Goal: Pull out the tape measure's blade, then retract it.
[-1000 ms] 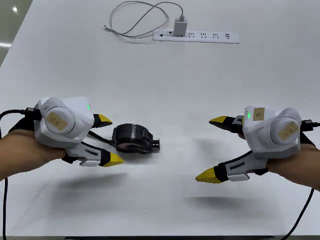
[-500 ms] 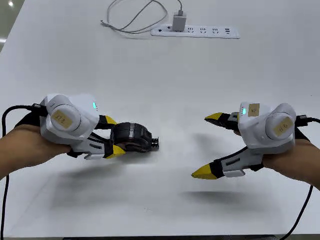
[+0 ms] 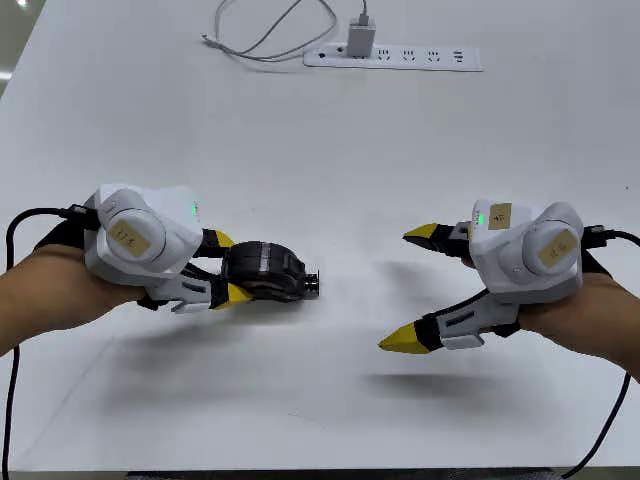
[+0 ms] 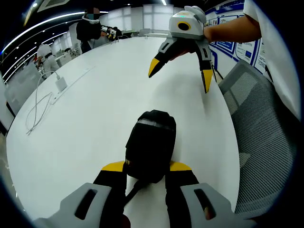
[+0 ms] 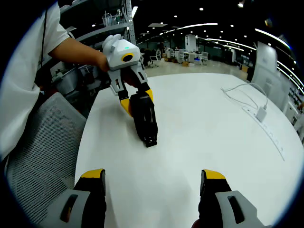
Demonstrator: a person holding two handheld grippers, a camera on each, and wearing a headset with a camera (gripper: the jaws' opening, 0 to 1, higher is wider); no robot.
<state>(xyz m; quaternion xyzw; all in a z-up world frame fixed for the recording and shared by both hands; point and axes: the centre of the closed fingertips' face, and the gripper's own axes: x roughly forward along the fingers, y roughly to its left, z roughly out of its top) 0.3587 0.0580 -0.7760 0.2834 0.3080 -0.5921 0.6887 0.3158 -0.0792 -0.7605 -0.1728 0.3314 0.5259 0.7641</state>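
A black tape measure point(image 3: 265, 272) lies on the white table point(image 3: 320, 150), its blade tip pointing right. My left gripper point(image 3: 224, 268) is shut on the rear of its case; in the left gripper view the yellow-tipped jaws clamp both sides of the tape measure point(image 4: 151, 145). My right gripper point(image 3: 417, 288) hovers open to the right, well apart from the tape. From the right gripper view the tape measure point(image 5: 144, 118) sits ahead, held by the left gripper point(image 5: 137, 100), while the right gripper point(image 5: 151, 175) has nothing between its fingers. The left gripper view catches the right gripper point(image 4: 178, 73) farther along the table.
A white power strip point(image 3: 392, 57) with a plugged charger and a coiled white cable point(image 3: 262, 35) lies at the table's far edge. A mesh chair point(image 5: 40, 152) stands beside the table. People stand at the far end point(image 4: 90, 28).
My left gripper moved forward around the tape measure and shut on its case. The right gripper drifted slightly left and stays open.
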